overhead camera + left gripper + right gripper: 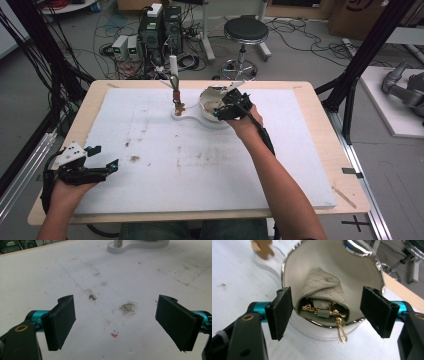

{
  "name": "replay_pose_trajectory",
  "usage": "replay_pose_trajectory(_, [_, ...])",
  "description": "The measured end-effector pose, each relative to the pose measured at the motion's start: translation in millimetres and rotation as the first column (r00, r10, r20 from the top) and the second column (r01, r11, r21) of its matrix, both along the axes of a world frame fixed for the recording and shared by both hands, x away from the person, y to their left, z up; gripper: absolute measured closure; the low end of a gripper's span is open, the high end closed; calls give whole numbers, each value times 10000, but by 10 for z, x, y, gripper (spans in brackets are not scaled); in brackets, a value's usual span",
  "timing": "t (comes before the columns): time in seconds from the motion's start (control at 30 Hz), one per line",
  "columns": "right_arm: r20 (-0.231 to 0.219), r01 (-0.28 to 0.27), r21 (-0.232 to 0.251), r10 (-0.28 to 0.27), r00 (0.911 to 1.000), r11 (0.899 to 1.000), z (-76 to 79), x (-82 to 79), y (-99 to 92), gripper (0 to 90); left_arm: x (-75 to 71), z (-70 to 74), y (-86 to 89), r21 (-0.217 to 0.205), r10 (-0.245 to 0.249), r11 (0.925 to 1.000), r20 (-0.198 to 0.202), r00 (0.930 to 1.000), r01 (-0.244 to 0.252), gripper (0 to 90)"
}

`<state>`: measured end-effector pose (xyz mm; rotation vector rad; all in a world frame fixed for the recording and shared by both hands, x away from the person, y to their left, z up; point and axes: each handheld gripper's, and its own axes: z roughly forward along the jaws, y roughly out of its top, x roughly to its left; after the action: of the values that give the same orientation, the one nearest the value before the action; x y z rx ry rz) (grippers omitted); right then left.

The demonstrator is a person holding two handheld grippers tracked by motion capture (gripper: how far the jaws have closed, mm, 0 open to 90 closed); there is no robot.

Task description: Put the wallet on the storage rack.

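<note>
Pouch sits inside the white bowl, at 12 o'clock on the bench, open end with the gold clasp hanging over the near rim. By the look of it the drop-in is done; what's left is pulling the hand clear, maybe tucking the clasp in.

Right hand-held gripper is at the bowl's near rim, jaws roughly half open either side of the pouch mouth, pads not touching it, nothing held.

Left hand-held gripper is parked at 8 o'clock, jaws wide apart, empty, over the stained white mat.

Bowl contents: just the pouch, gold hardware showing at its mouth. Bowl rests on a white base with a small stand at 11 o'clock of it; a brown bit hangs there, too small to identify.
</note>
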<state>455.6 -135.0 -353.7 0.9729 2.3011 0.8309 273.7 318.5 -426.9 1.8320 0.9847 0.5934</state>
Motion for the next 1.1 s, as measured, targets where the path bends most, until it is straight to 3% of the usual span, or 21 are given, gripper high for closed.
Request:
replay_pose_trajectory(0.3, [472, -245, 800, 208, 9987, 9965, 153, -293, -295, 225, 83, 26, -130, -29, -494, 9988, 204, 9986, 495, 164])
replay_pose_trajectory(0.53, [690, -450, 1218, 367, 9969, 9915, 175, -488, -518, 215, 177, 27, -228, -80, -722, 9973, 207, 9972, 724, 164])
replay_pose_trajectory(0.83, [1123, -649, 1696, 462, 9926, 9834, 90, -707, -811, 209, 270, 37, -331, -274, -1050, 9940, 291, 9940, 1058, 164])
replay_pose_trajectory(1.1, [1110, -236, 2330, -25, 9938, 9722, -140, -924, -1166, 206, 287, 41, -347, -583, -1101, 9920, 383, 9932, 1122, 163])
